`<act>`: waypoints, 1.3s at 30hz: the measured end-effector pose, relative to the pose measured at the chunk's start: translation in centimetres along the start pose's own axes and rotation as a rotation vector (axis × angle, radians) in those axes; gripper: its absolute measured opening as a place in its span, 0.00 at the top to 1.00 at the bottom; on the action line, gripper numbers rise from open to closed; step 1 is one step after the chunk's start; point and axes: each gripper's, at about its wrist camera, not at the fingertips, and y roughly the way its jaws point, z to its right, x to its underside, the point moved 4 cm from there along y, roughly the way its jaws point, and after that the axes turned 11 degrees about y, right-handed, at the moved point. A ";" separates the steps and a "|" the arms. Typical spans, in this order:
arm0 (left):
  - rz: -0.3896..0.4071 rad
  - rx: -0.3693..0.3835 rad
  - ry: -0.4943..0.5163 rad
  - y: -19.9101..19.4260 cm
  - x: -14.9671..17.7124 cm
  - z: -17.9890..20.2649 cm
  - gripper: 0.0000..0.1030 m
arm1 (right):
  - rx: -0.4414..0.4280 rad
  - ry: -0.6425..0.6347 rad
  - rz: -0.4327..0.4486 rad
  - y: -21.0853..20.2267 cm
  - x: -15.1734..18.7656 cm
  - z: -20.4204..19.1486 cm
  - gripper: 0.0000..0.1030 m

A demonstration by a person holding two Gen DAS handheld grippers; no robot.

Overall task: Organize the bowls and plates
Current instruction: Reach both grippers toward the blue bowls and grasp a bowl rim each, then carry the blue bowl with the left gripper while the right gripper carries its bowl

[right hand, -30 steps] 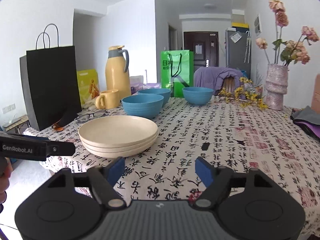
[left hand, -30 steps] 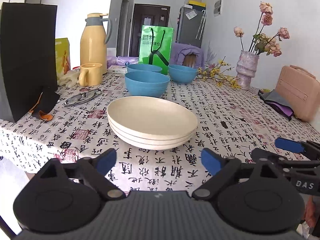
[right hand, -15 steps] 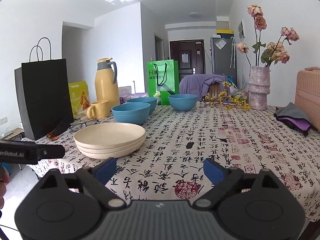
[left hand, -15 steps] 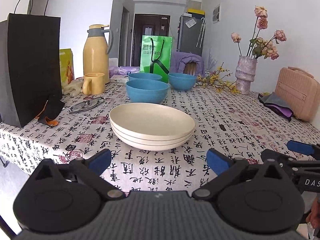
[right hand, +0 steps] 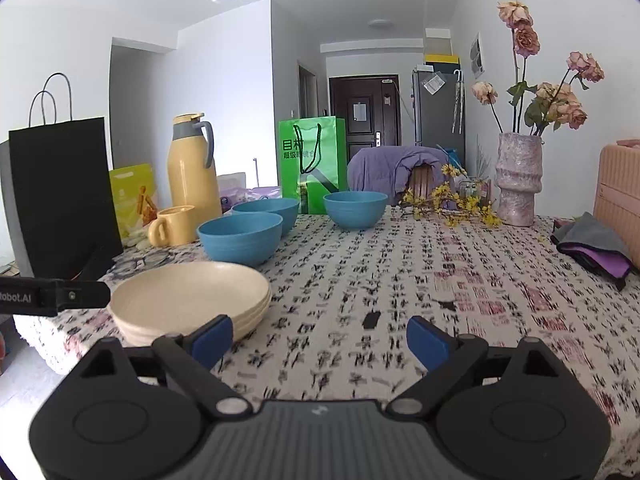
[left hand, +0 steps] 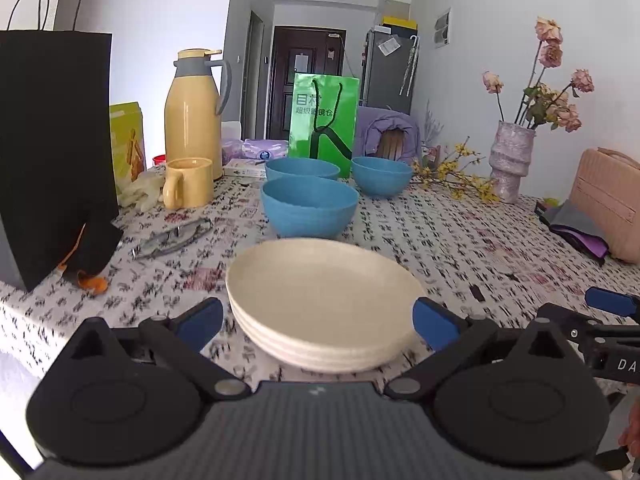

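Left claw point(left hand: 318, 322) gaping — stacked plates' point(left hand: 324, 300) near rim hidden (blurred tablecloth point(left hand: 460, 248)).

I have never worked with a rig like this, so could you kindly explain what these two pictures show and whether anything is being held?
There is no robot here: a person holds one pair of tongs in each hand, and each has a wide-angle camera looking forward along its two blue-tipped fingers. One picture comes from the left tongs, the other from the right tongs. Both are open and hold nothing. On the patterned tablecloth sit a stack of cream plates, three blue bowls, a yellow mug, a yellow flask and a vase of flowers. The left tongs face the plates.
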 end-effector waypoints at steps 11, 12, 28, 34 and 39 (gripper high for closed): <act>-0.058 0.015 -0.040 10.8 -6.2 -5.6 0.00 | -0.093 0.039 -0.051 11.3 -5.8 -2.4 0.12; -0.062 0.027 -0.044 12.0 -6.8 -6.1 0.00 | -0.102 0.042 -0.061 12.6 -6.3 -2.6 0.15; -0.179 0.094 -0.108 26.1 -10.3 -9.8 0.58 | -0.201 0.093 -0.236 30.3 -9.2 -5.7 0.48; -0.215 0.097 -0.114 28.2 -9.8 -10.2 0.75 | -0.207 0.093 -0.271 33.2 -8.9 -6.3 0.61; -0.230 0.085 -0.121 28.9 -9.5 -10.4 0.84 | -0.186 0.093 -0.286 33.8 -8.2 -6.1 0.75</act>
